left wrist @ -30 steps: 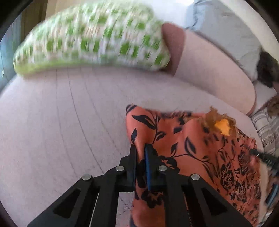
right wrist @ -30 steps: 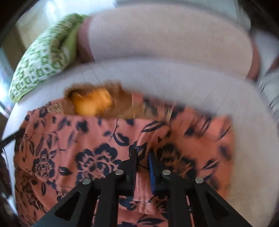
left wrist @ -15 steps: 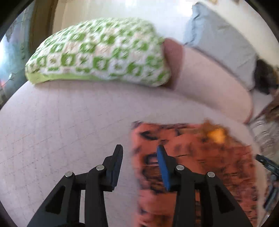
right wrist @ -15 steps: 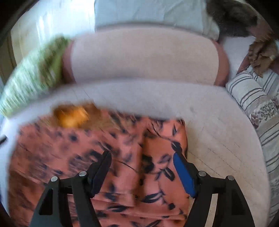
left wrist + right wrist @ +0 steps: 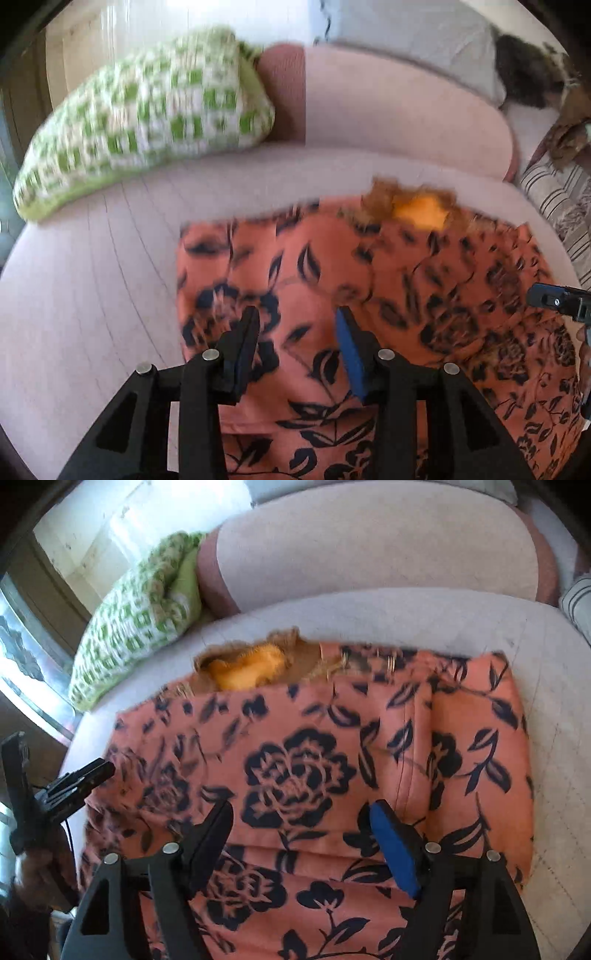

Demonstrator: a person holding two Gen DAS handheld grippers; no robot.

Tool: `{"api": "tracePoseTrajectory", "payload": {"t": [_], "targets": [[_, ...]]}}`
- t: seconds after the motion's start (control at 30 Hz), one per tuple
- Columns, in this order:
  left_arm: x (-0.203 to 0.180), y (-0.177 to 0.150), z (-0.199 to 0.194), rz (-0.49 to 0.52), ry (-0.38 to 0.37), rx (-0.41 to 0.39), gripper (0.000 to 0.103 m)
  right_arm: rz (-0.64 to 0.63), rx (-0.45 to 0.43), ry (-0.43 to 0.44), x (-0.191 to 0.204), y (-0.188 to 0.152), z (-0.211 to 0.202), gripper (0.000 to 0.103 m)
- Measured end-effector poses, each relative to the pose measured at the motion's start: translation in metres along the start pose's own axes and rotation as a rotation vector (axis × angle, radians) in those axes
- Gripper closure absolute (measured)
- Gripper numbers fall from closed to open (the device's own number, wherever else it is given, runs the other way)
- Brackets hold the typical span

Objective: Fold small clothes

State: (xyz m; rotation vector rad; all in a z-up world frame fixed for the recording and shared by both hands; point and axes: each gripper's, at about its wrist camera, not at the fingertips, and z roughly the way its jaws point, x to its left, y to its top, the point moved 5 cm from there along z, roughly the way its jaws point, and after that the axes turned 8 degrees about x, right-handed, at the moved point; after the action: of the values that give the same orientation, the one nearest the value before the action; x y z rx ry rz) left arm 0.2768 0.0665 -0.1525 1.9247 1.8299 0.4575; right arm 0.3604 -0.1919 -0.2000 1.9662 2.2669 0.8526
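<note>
- The orange floral garment lies spread on the pale bed.
- Left tongs are opening above it, gripping nothing.
- Right tongs are opening too, empty, over the cloth.

A pale pink quilted bed surface spreads in daylight, a green-and-white checked pillow far left, a window beyond.

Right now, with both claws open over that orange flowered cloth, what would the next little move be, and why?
Probably a fresh pinch at an edge for another fold. Both the left gripper and right gripper are opening, pressing on nothing, and the orange garment lies folded but broad on the pink cushion. That is a judgement.
</note>
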Motion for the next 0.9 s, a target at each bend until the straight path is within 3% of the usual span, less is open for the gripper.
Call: {"api": "tracePoseTrajectory", "payload": {"t": [0.07, 0.1, 0.23, 0.3, 0.37, 0.4, 0.5, 0.6, 0.7, 0.9], "targets": [[0.0, 0.015, -0.008, -0.022, -0.04, -0.059, 0.058, 0.009, -0.052, 0.061, 0.002, 0.009, -0.017, 0.024], [0.001, 0.021, -0.004, -0.027, -0.027, -0.053, 0.058, 0.022, -0.077, 0.094, 0.0, 0.011, -0.024, 0.024], [0.012, 0.015, 0.059, 0.013, 0.123, 0.158, 0.053, 0.102, -0.069, 0.253, -0.007, 0.034, -0.003, 0.021], [0.009, 0.018, 0.05, 0.028, 0.129, 0.112, 0.052, 0.2, 0.065, 0.179, -0.031, 0.029, 0.035, 0.021], [0.01, 0.02, 0.031, 0.001, 0.043, 0.083, 0.052, 0.213, 0.006, 0.225, -0.036, 0.027, 0.025, 0.022], [0.015, 0.019, 0.016, -0.017, 0.008, 0.05, 0.052, 0.199, -0.008, 0.208, -0.035, 0.023, 0.015, 0.021], [0.036, 0.007, -0.019, -0.059, 0.005, -0.024, 0.045, 0.151, -0.04, 0.169, -0.034, 0.004, -0.018, 0.021], [0.059, -0.027, -0.057, -0.127, -0.047, -0.031, 0.044, 0.095, -0.054, 0.121, -0.043, -0.029, -0.064, 0.021], [0.077, -0.081, -0.076, -0.182, -0.063, 0.027, 0.041, 0.117, -0.059, 0.075, -0.067, -0.078, -0.11, 0.021], [0.059, -0.183, -0.094, -0.233, -0.136, 0.175, 0.04, 0.201, 0.02, -0.068, -0.113, -0.185, -0.158, 0.021]]}}
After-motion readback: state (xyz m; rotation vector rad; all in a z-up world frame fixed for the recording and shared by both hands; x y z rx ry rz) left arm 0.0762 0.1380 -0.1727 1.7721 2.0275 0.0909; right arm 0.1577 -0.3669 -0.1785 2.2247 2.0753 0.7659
